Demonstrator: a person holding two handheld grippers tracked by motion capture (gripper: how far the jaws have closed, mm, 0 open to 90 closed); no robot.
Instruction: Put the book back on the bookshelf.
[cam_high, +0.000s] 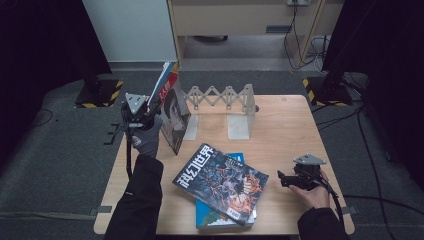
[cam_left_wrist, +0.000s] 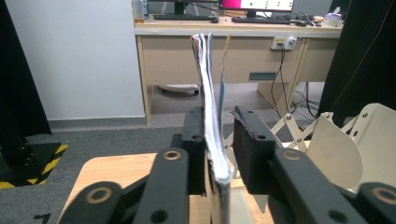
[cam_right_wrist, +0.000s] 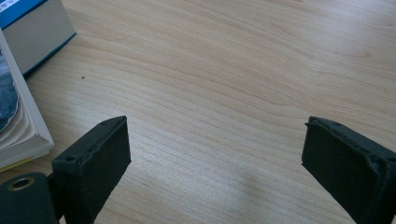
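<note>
An upright bundle of magazines (cam_high: 175, 117) stands on edge at the left end of a beige accordion book rack (cam_high: 225, 100). My left gripper (cam_high: 151, 110) is shut on the bundle's near edge. In the left gripper view the magazines (cam_left_wrist: 208, 93) rise between the two jaws of that gripper (cam_left_wrist: 219, 119), with the rack (cam_left_wrist: 341, 149) to the right. A dark magazine with a comic-style cover (cam_high: 222, 182) lies flat on a blue book (cam_high: 210, 217) at the table's front. My right gripper (cam_high: 282, 179) rests to the right of them, open and holding nothing (cam_right_wrist: 217, 140).
The wooden table (cam_high: 285, 125) is bare at its right half. In the right gripper view a blue-covered book (cam_right_wrist: 37, 32) and the magazine's page edge (cam_right_wrist: 18, 130) lie at the left. Beyond the table stand a desk (cam_left_wrist: 210, 51), cables and dark stands on grey carpet.
</note>
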